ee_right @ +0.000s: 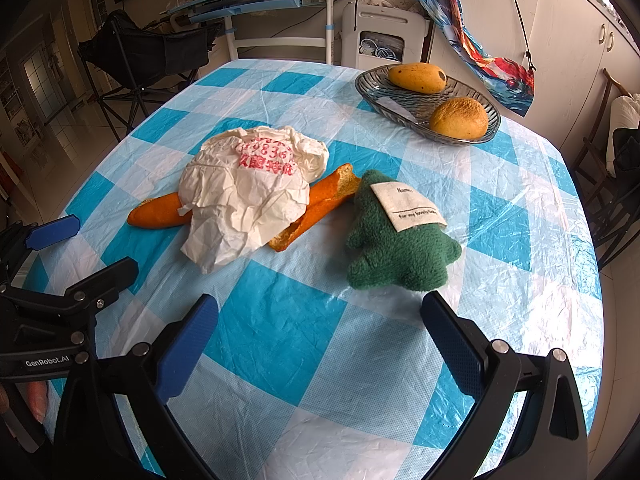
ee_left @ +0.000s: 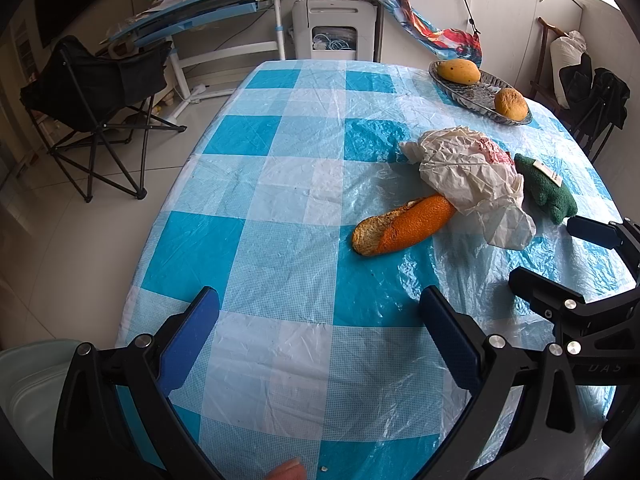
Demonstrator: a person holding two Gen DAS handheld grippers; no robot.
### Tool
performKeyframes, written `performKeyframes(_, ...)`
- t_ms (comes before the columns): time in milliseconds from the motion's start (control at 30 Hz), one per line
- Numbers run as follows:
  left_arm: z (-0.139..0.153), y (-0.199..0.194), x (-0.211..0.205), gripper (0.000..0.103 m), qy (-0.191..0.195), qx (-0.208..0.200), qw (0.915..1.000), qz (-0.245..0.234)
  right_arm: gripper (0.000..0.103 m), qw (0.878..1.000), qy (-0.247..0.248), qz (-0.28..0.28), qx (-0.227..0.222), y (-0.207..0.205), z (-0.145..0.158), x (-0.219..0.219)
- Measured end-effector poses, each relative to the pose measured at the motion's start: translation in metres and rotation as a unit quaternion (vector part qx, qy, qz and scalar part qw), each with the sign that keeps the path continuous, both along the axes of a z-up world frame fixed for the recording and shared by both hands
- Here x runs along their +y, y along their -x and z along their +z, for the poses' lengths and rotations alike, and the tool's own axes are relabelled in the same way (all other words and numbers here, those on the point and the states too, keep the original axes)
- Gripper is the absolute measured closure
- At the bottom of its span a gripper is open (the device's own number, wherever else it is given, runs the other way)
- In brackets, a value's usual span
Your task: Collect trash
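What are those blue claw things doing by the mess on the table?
A person holds two grabbers to collect trash. Both the left gripper and right gripper are open above the checked tablecloth, holding nothing. The crumpled white bag lies over strips of orange peel, beside a green plush toy. A glass dish at the back holds two fruits. Nothing is picked up yet.

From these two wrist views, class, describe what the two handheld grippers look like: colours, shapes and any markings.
Both grippers, left and right, share one design: black angular frames with silver bolts, each bearing two fingers faced with flat, blue, rectangular pads. One frame carries white lettering reading "GenRobot.AI"; another shows faint embossed letters, too unclear to read. No cables or sleeves are visible.
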State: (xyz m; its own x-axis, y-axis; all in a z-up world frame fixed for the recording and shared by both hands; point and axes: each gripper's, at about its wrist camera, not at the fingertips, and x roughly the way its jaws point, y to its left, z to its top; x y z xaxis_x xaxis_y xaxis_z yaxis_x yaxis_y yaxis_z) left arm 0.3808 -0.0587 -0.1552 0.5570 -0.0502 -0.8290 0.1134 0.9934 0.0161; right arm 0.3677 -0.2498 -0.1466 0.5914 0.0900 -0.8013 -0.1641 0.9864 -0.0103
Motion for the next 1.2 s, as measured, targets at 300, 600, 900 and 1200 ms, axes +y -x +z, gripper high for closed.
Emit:
performKeyframes(300, 0.000, 0.001, 0.001, 0.007, 0.001, 0.001, 1.0000, -0.003, 0.006, 1.000, 0.000, 0.000, 0.000, 0.000, 0.000, 0.000)
performKeyframes(600, 0.000, 0.004, 0.003, 0.007, 0.001, 0.005, 1.0000, 0.000, 0.006, 1.000, 0.000, 0.000, 0.000, 0.000, 0.000, 0.000)
performKeyframes(900, 0.010, 0.030, 0.008, 0.007, -0.001, 0.025, 0.9995, 0.020, 0.006, 1.000, -0.001, 0.000, 0.000, 0.000, 0.000, 0.000)
performKeyframes(1200, 0.049, 0.096, 0.019, 0.007, 0.013, 0.007, 0.9992, 0.036, 0.006, 1.000, -0.014, -0.009, -0.025, 0.062, 0.031, 0.004)
